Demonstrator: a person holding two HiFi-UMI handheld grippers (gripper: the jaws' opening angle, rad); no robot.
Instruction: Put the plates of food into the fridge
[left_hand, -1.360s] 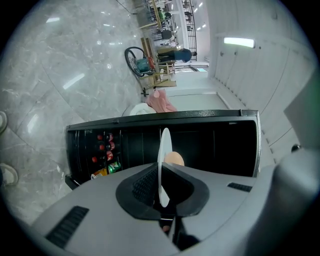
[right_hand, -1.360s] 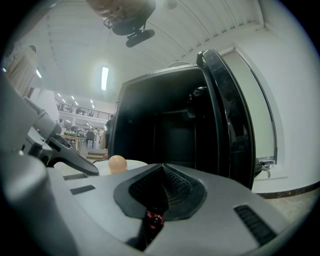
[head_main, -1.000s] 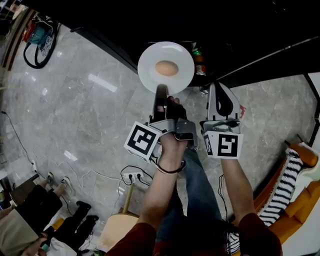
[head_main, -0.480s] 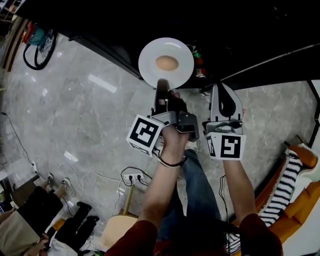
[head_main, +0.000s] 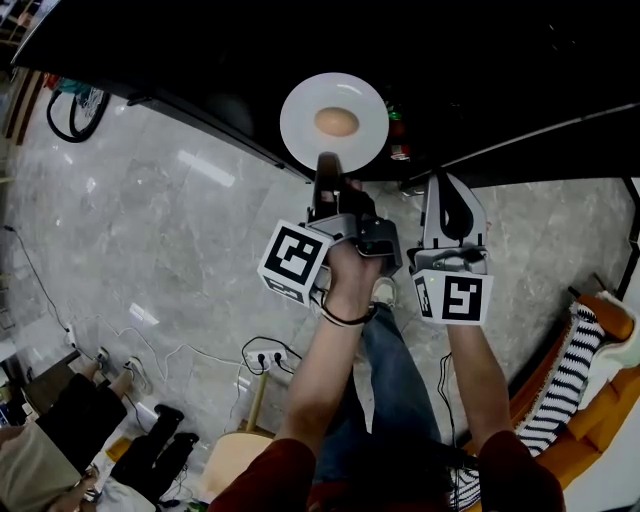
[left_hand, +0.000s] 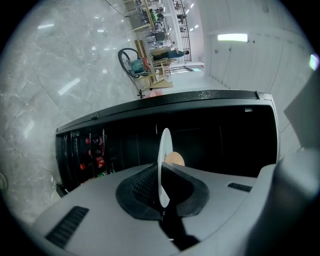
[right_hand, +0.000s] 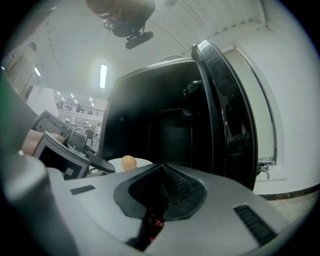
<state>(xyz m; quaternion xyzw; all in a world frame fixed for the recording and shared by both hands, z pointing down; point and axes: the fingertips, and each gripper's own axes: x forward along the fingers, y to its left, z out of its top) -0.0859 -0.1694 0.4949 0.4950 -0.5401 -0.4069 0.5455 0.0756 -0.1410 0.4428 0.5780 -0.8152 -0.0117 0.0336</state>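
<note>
Holding the white plate (head_main: 303, 125) by its rim, the left gripper (head_main: 325, 165) pinches tight at the open fridge (right_hand: 165, 120). The plate is likely stiff and breakable, and its round food (head_main: 336, 122) could roll. The right gripper (head_main: 447, 205) jaws are closed, empty.

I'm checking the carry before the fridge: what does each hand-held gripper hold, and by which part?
The left hand-held gripper pinches the white plate by its near rim, a brown egg on it. The right hand-held gripper holds nothing, jaws together.
</note>
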